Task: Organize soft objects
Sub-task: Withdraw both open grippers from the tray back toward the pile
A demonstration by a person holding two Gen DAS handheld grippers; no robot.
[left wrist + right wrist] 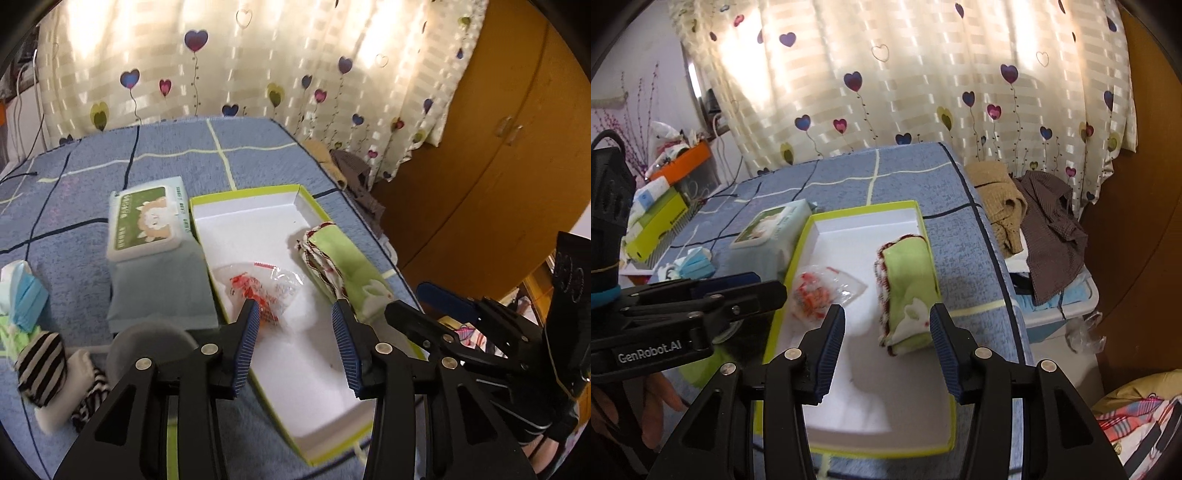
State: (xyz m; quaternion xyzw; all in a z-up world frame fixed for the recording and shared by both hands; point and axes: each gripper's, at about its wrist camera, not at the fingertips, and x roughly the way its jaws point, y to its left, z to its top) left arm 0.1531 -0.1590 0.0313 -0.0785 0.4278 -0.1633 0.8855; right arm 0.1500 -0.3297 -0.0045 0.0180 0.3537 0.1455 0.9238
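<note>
- We see a shallow open cardboard box, white inside w/ lime-green rim [243, 192], lying on the blue checked bedspread [92, 173]; its long axis runs from near us away toward the heart-print curtain [258, 66].
- Folded green cloth w/ dark red stitched edge & white rabbit print [908, 288] lies inside the box along its right wall, long axis parallel to the box's, rabbit end nearest us.
- Clear plastic bag w/ red-white contents [258, 288] lies crumpled on the box floor by the left wall, apart from the cloth.
- Left gripper [295, 321]: jaws apart, nothing between the pads; left blue pad sits in front of the bag's near end in view, contact we can't tell.
- Right gripper [886, 325]: jaws apart, nothing clamped; the cloth's near end shows just inside the right pad.
- Both grippers hang side by side over the box's near half, which is bare white floor.
- Left of the box, touching its wall: green-white wet-wipe pack [147, 218] resting on a grey-green cushion [162, 291]. Further left: blue face masks [26, 291], striped socks [40, 365].
- Bed's right edge runs close beside the box; brown clothes [1049, 229] piled beyond it.
</note>
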